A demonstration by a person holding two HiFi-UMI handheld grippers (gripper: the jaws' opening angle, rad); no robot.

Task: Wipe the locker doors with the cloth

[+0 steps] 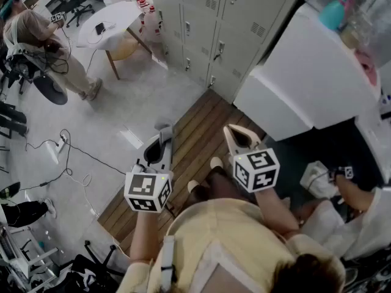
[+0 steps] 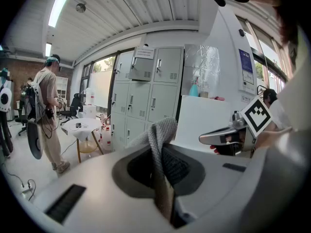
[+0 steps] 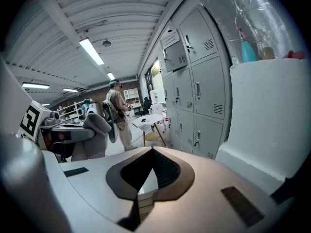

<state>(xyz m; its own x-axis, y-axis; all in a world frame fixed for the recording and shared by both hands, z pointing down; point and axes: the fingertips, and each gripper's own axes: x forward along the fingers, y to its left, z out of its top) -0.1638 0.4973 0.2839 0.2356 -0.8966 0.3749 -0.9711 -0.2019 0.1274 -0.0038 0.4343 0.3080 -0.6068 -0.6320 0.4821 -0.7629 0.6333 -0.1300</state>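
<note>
Cloth [image 2: 163, 130] clamped in jaws of left gripper [image 2: 158, 152]; right gripper [image 3: 151, 154] has jaws pressed together, empty.

Bright ceiling strip lights [image 3: 91, 51]; gripper views bulge, corners dark.

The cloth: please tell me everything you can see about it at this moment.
The cloth is grey, with a ribbed knit look, soft and bunched. The left gripper is shut on it; a fold rises above the jaw tips and a part hangs down. It is held in the air, apart from the locker doors.
</note>
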